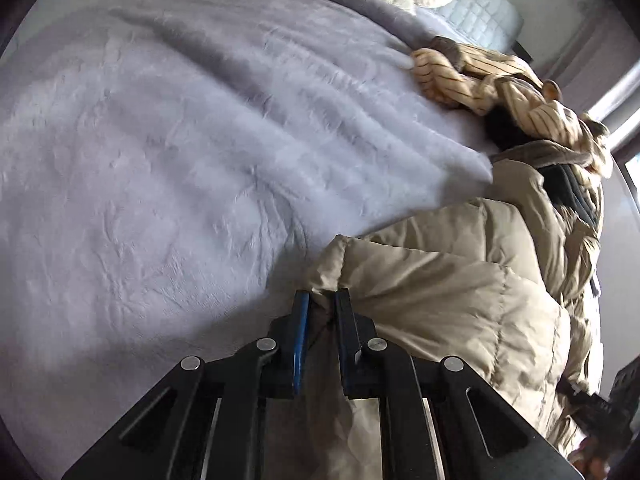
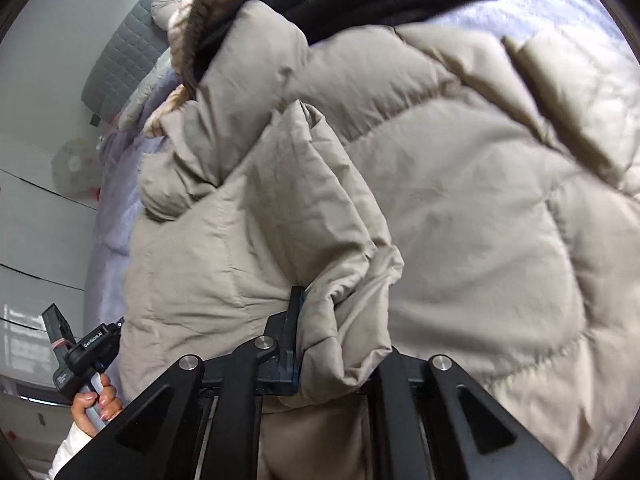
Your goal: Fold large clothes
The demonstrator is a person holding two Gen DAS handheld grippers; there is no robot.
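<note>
Soft daylight is seen in both views, with brightness at a window (image 1: pixel 612 108) edge. The jacket (image 2: pixel 460 200) is slightly blurred. Strong bending and dark corners are given by the fisheye lens.

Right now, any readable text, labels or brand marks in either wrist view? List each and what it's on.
"CenRobot.AI", roughly; small and tilted, so the spelling is uncertain: white print on the black body of the left gripper held in the person's hand, right wrist view.
A small white label lower on the same body: too small to read.
Beige puffer jacket, striped garment, lavender blanket: no text visible.
</note>
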